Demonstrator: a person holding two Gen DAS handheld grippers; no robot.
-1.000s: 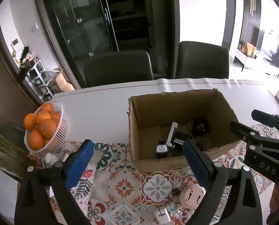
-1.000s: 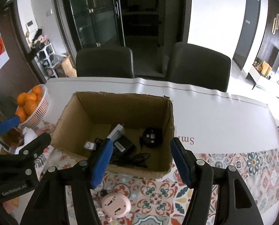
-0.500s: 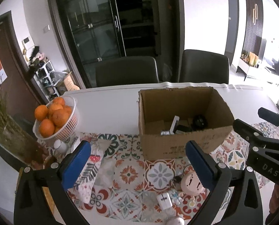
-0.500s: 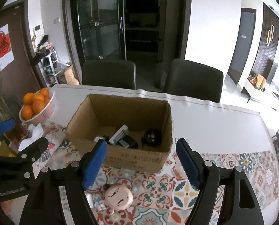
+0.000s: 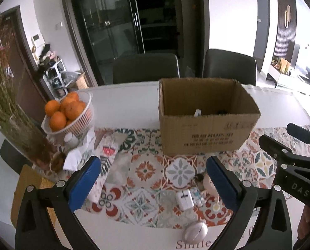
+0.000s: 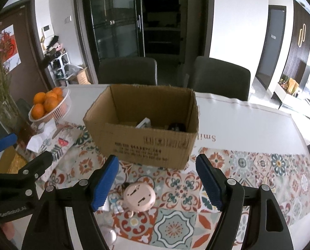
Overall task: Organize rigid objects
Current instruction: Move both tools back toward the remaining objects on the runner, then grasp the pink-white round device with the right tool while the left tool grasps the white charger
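An open cardboard box (image 5: pixel 207 133) (image 6: pixel 146 145) stands on the patterned runner, with a white piece and dark items showing inside. In front of it lie a pink round device (image 6: pixel 139 196) (image 5: pixel 208 185), a small white adapter (image 5: pixel 184 199) and a pale oval object (image 5: pixel 194 232). My left gripper (image 5: pixel 152 179) hovers open over the runner, left of the pink device. My right gripper (image 6: pixel 157 181) is open too. The pink device sits on the table below the gap between its blue pads, untouched.
A white basket of oranges (image 5: pixel 68 112) and a vase of dried stems (image 5: pixel 19 129) stand at the left, with white packets and a yellow mat (image 5: pixel 27 189) beside them. Two dark chairs (image 6: pixel 127 70) stand behind the table. White tabletop (image 6: pixel 248 123) lies right of the box.
Both grippers have drawn back from over the box toward the near edge of the table. The box now looks farther away, and the small items in front of it have come into view.
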